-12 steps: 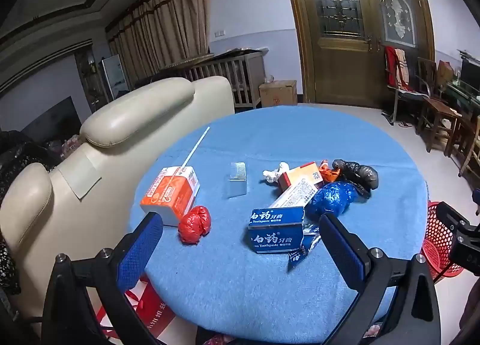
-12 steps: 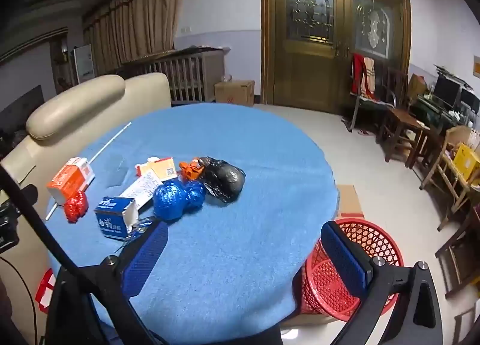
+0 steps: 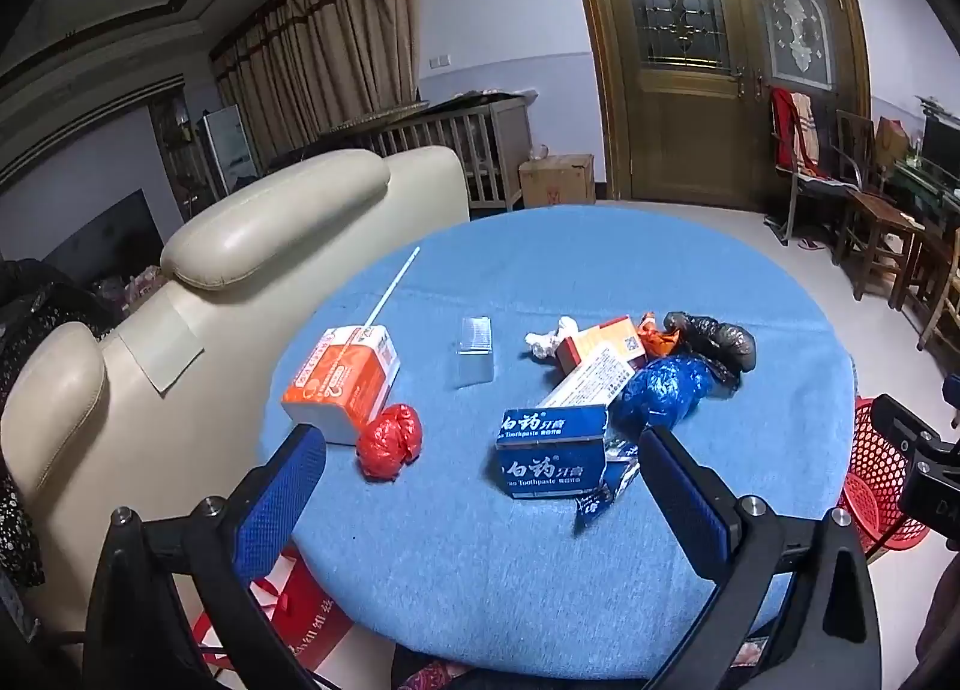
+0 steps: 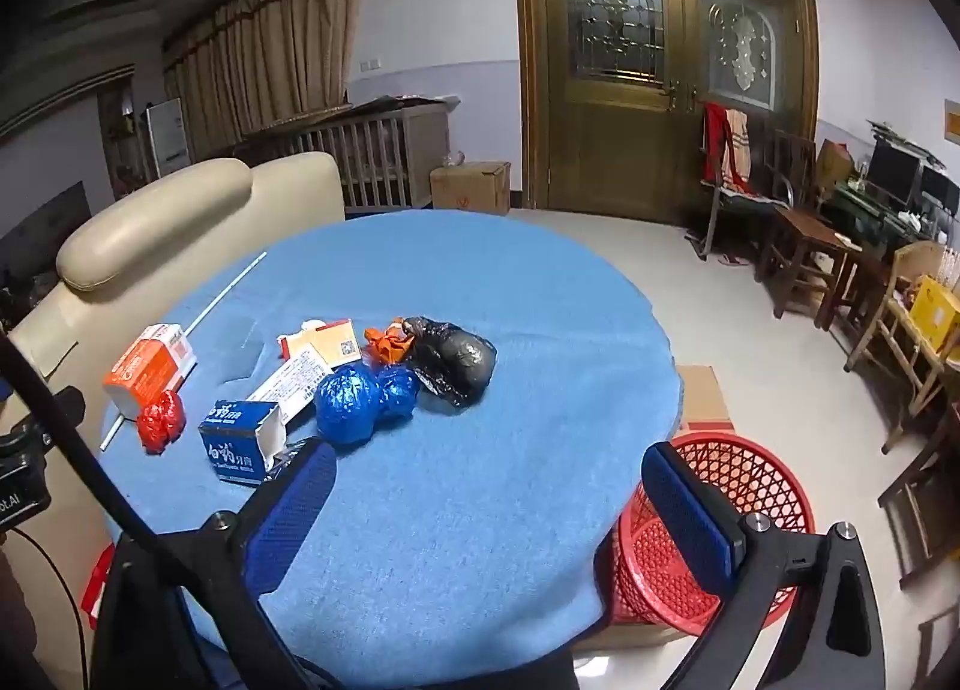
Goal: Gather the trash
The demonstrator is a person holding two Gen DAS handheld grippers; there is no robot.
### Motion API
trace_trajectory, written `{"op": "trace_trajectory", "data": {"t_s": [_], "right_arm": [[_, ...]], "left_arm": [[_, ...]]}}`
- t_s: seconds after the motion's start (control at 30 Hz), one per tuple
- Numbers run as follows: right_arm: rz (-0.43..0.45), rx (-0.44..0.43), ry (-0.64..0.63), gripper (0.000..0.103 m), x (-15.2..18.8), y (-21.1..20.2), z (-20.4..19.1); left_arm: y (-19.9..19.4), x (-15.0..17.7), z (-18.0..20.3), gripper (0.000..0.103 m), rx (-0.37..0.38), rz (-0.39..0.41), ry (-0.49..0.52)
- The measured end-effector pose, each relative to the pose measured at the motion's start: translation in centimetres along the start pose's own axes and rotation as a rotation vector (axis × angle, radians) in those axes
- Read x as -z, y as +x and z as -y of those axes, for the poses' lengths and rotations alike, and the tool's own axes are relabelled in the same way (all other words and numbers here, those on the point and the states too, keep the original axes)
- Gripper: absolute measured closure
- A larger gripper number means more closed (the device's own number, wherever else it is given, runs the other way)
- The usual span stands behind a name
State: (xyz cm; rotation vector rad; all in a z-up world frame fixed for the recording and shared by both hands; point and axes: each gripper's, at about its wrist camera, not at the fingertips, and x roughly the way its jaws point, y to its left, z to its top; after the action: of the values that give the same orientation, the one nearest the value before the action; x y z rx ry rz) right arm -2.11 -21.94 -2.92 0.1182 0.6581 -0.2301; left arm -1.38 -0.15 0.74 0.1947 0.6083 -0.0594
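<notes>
Nothing looks collected yet: both the left gripper (image 3: pixel 480 495) and right gripper (image 4: pixel 489 501) gape empty, the trash pile (image 3: pixel 612 384) sits mid-frame on the blue table (image 3: pixel 600 270), and the red basket (image 4: pixel 738 510) (lower right) appears empty.

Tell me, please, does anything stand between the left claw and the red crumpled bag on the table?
Nothing visible does. The left claw is open above the near table edge, and only bare blue tablecloth lies before the red crumpled bag.

Dim, bluish — dark fisheye corners
</notes>
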Motion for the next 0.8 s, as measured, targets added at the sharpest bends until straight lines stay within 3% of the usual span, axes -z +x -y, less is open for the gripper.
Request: {"op": "trace_trajectory", "data": {"t_s": [0.8], "right_arm": [[-0.041,-0.024,0.021,0.0,0.1,1.6,-0.4]], "left_arm": [[1.1,0.5,-0.1,0.0,-0.008,-0.034,0.005]]}}
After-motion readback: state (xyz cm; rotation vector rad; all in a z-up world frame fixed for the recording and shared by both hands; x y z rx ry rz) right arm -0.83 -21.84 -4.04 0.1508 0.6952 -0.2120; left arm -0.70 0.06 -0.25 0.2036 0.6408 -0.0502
